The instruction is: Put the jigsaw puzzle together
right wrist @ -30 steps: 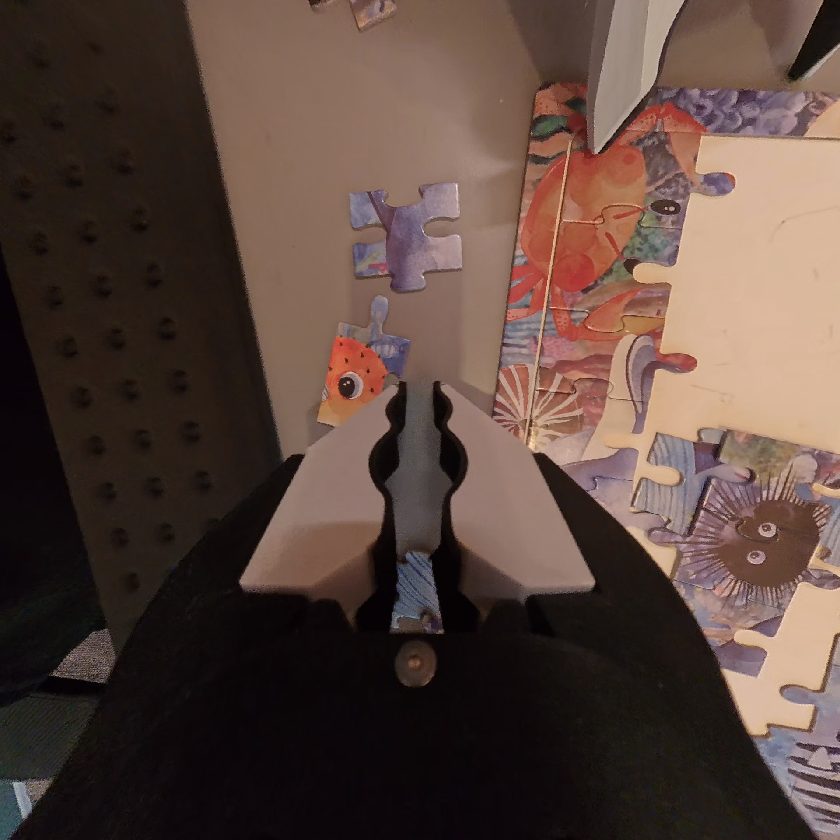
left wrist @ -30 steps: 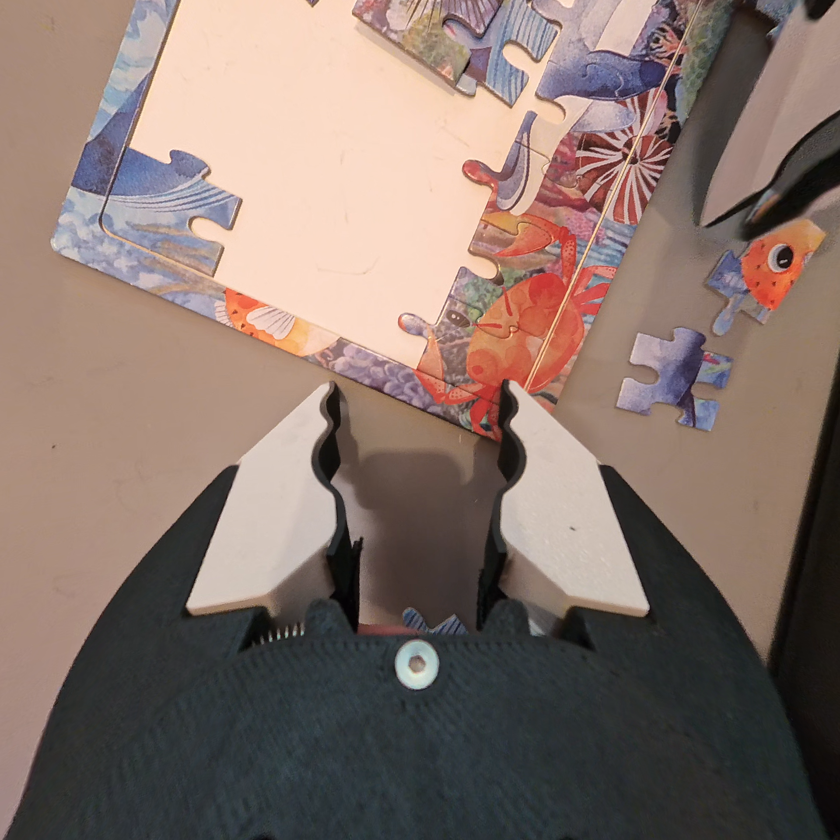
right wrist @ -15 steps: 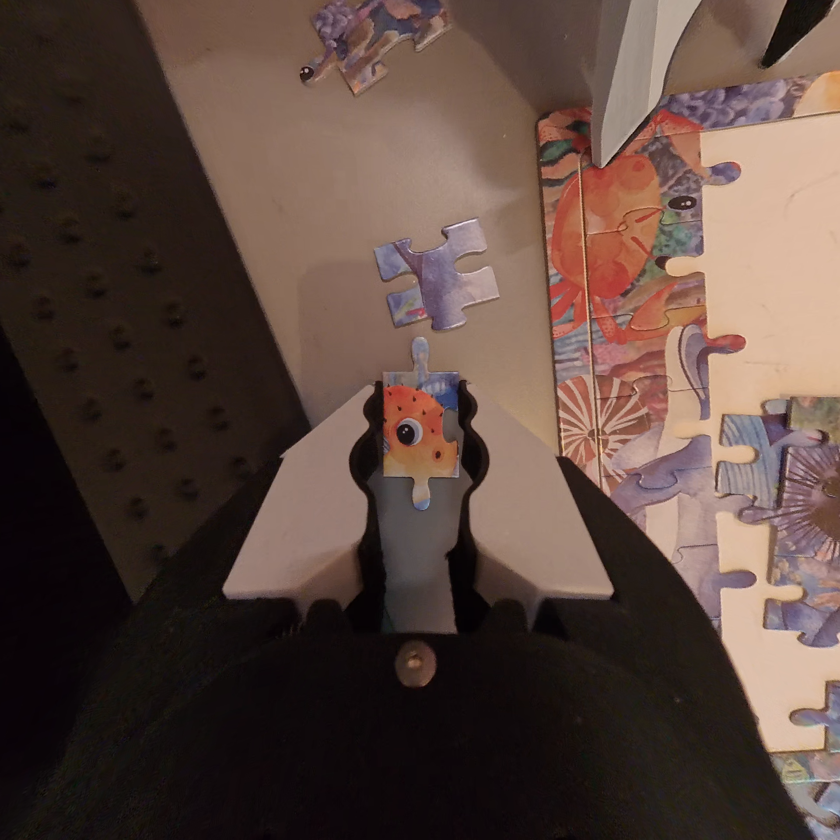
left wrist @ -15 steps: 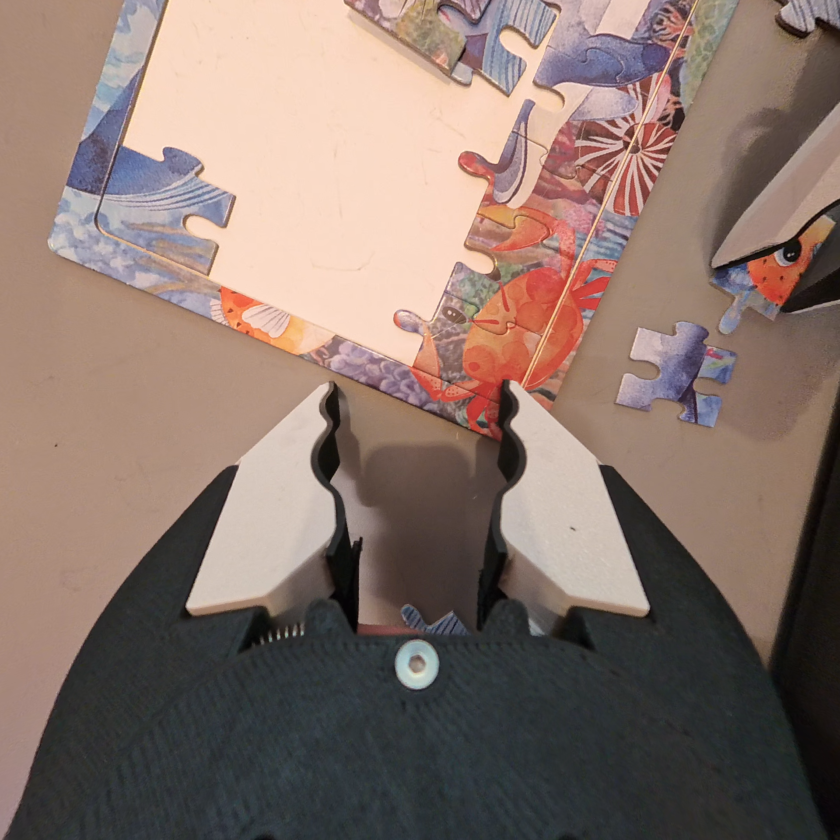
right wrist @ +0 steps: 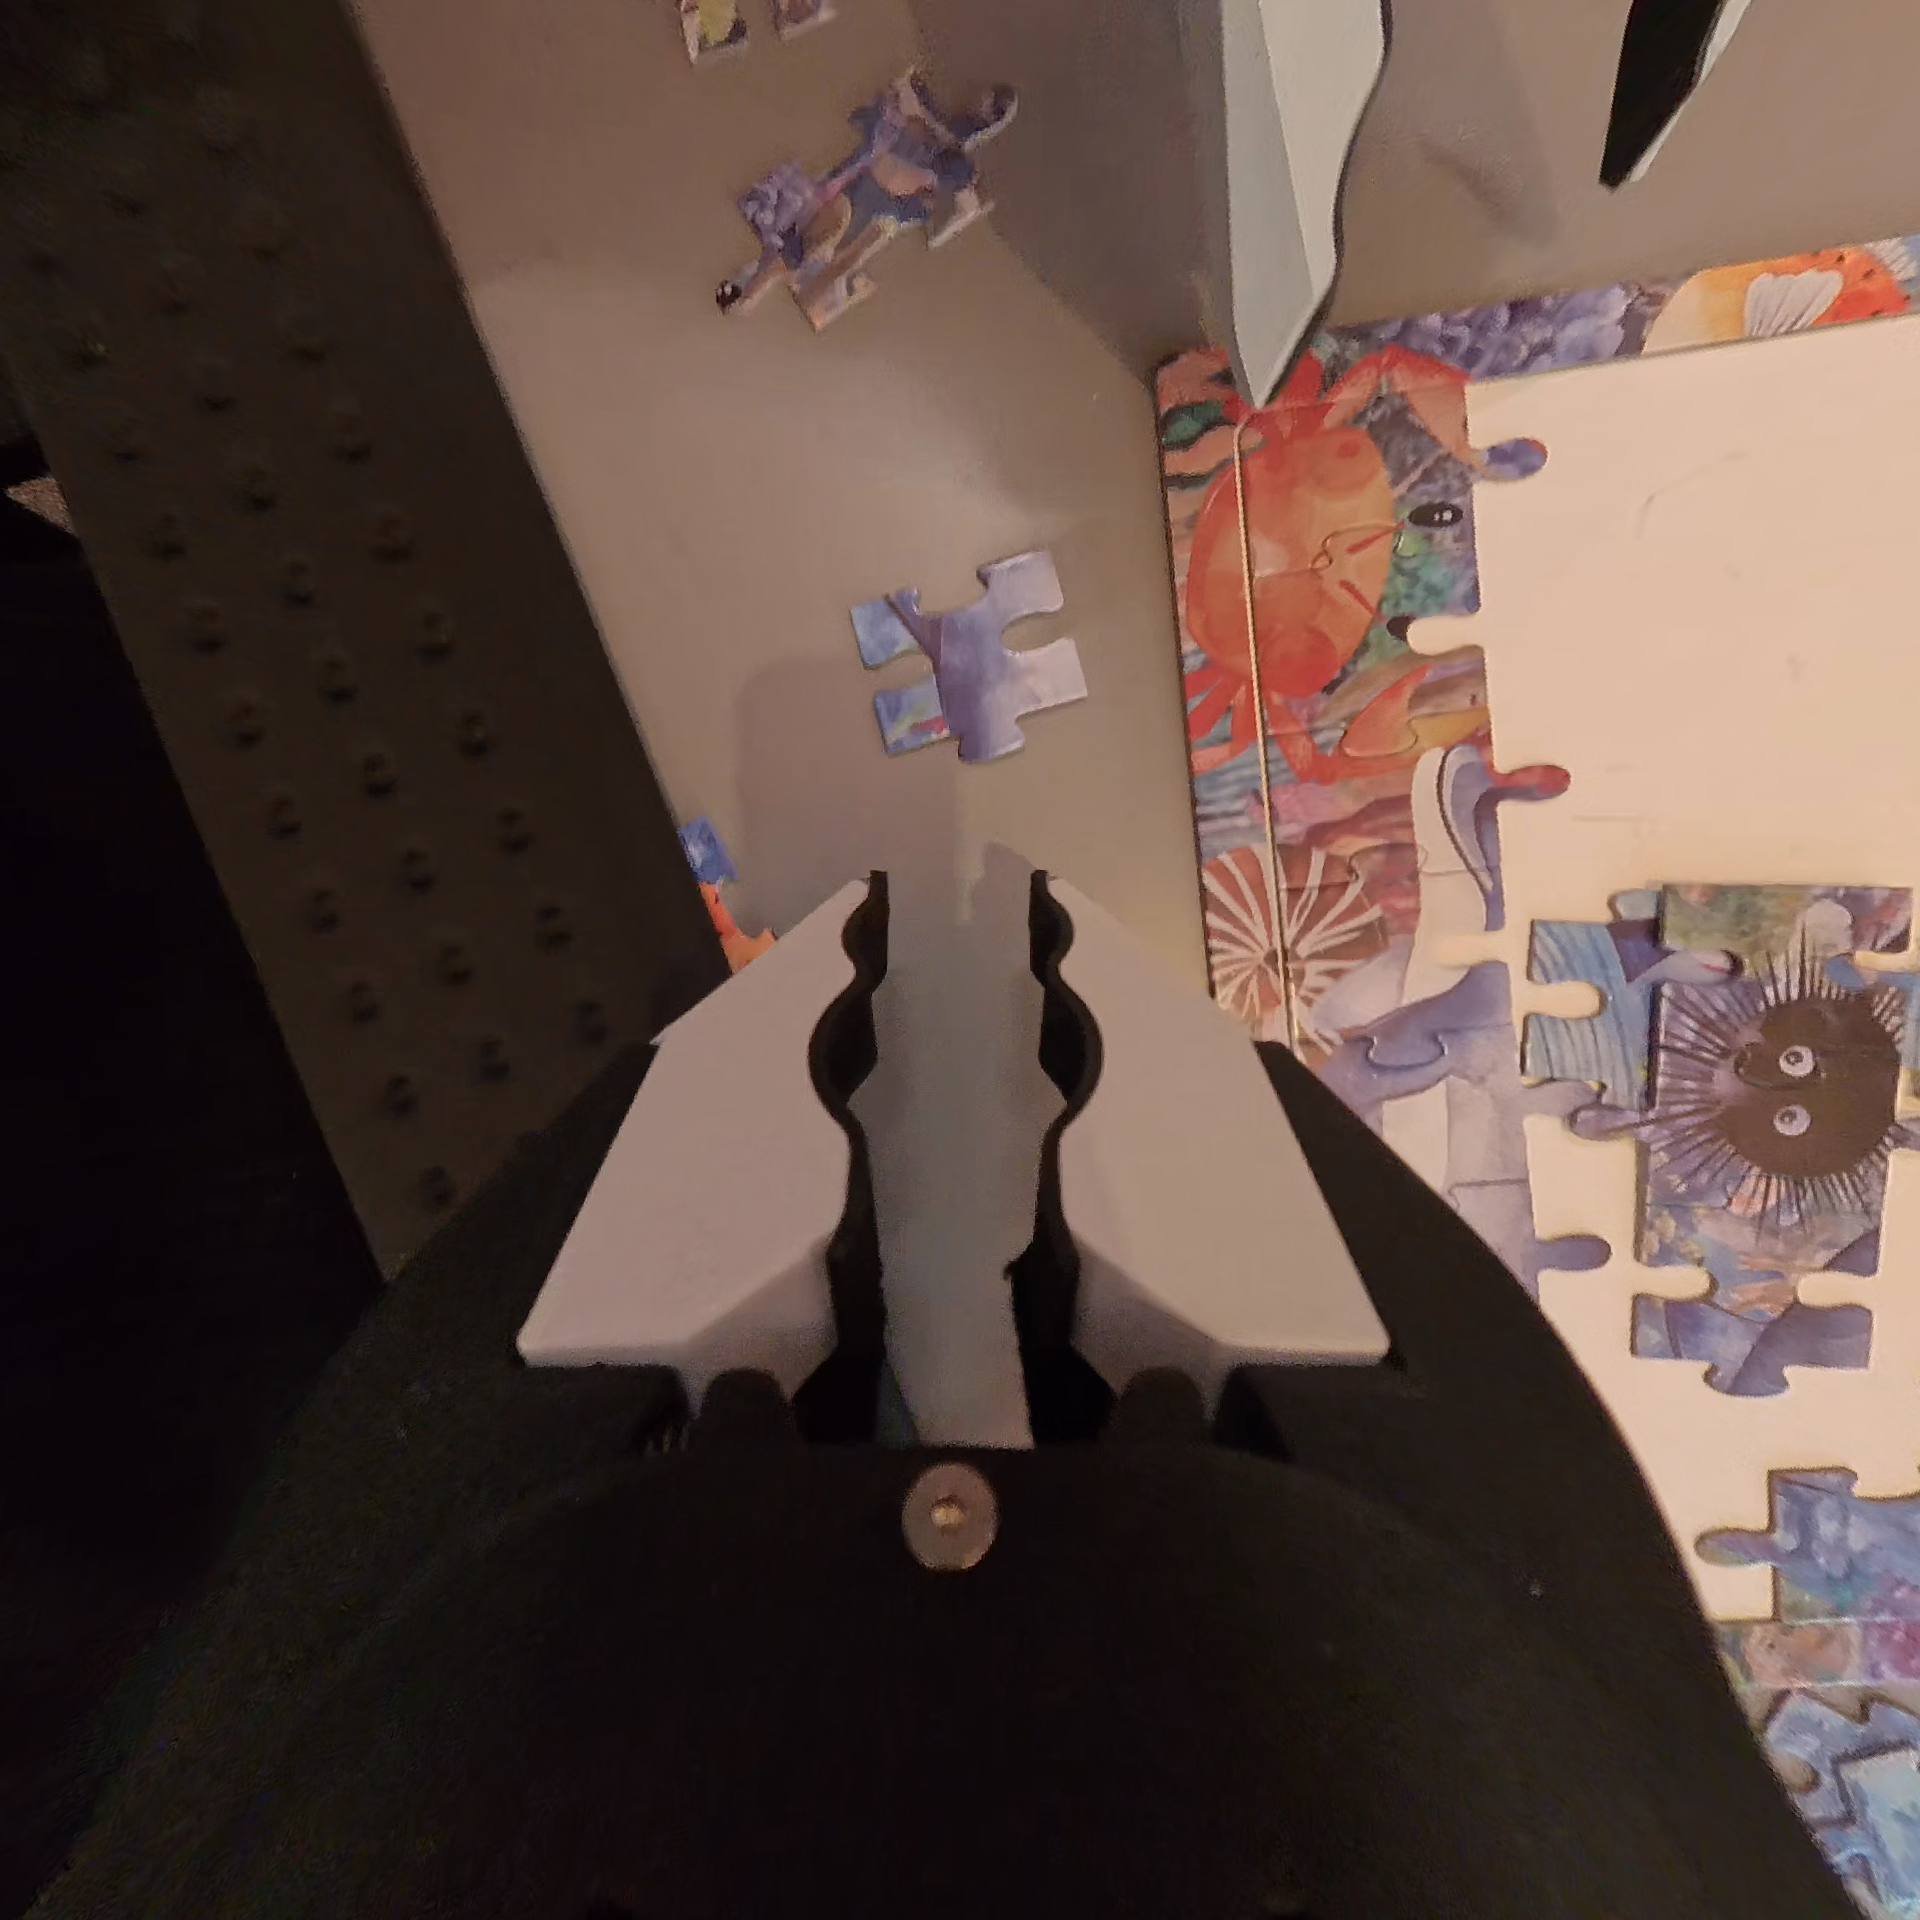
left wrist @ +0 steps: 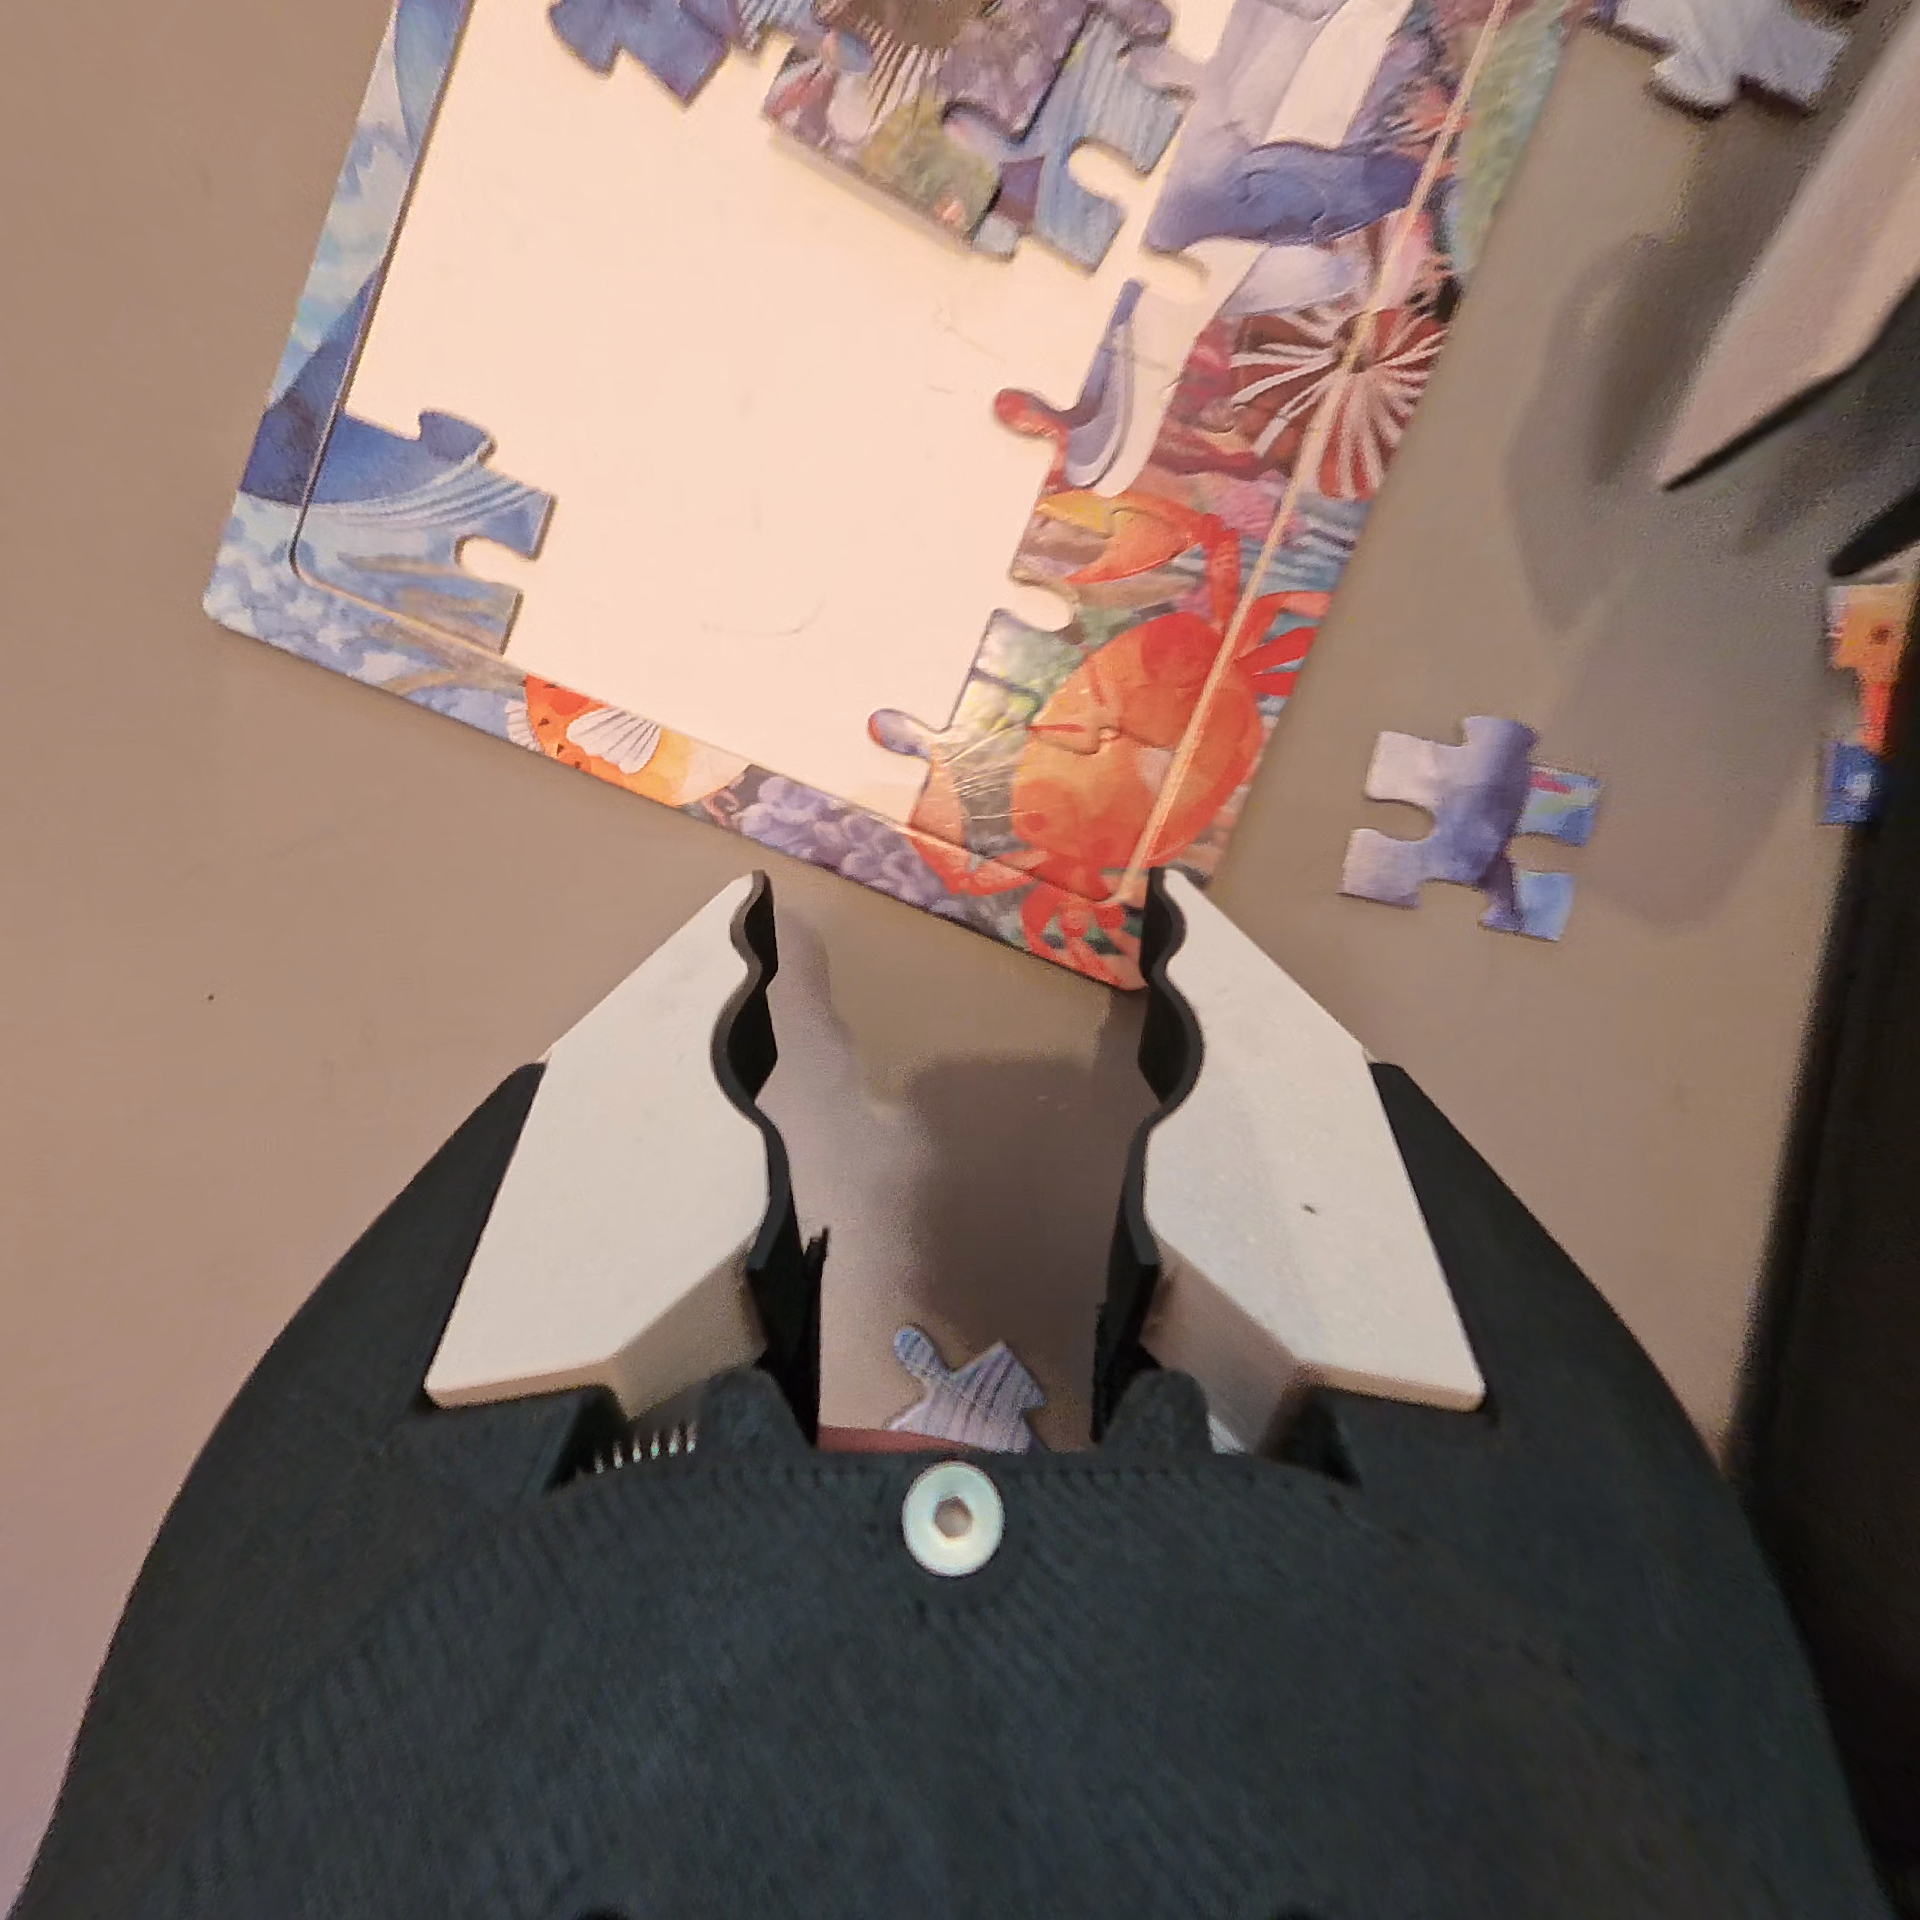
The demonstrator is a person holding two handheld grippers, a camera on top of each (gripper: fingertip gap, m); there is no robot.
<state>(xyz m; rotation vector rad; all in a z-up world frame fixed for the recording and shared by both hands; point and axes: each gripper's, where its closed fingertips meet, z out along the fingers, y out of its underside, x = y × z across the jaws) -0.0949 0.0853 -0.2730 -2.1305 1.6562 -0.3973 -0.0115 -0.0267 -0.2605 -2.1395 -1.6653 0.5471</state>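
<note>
The puzzle board (left wrist: 727, 416) lies on the tan table, its cream middle bare, with crab and sea urchin pieces fitted along its edges (right wrist: 1662, 623). My left gripper (left wrist: 956, 914) is open and empty, its right fingertip over the board's crab corner. My right gripper (right wrist: 958, 894) is open and empty above the table beside the board; it also shows in the left wrist view (left wrist: 1818, 312). An orange fish piece (right wrist: 727, 914) lies just left of its left finger, partly hidden, at the table edge (left wrist: 1870, 686). A blue-purple loose piece (right wrist: 971, 655) lies ahead of it (left wrist: 1470, 831).
A purple loose piece (right wrist: 862, 197) and small pieces (right wrist: 748, 21) lie farther off. A blue striped piece (left wrist: 966, 1392) shows between my left finger bases. A dark dimpled surface (right wrist: 312, 623) borders the table. The left gripper's finger (right wrist: 1288, 208) hangs over the board's corner. The blue-purple loose piece (right wrist: 971, 655) lies around 6 cm away from my right fingertips. The left camera catches it too, in the left wrist view (left wrist: 1485, 817).
The orange fish piece was between my right gripper's fingers half a second ago; now it lies to their left at the table edge. The right gripper has pulled back. The left gripper has barely moved.
</note>
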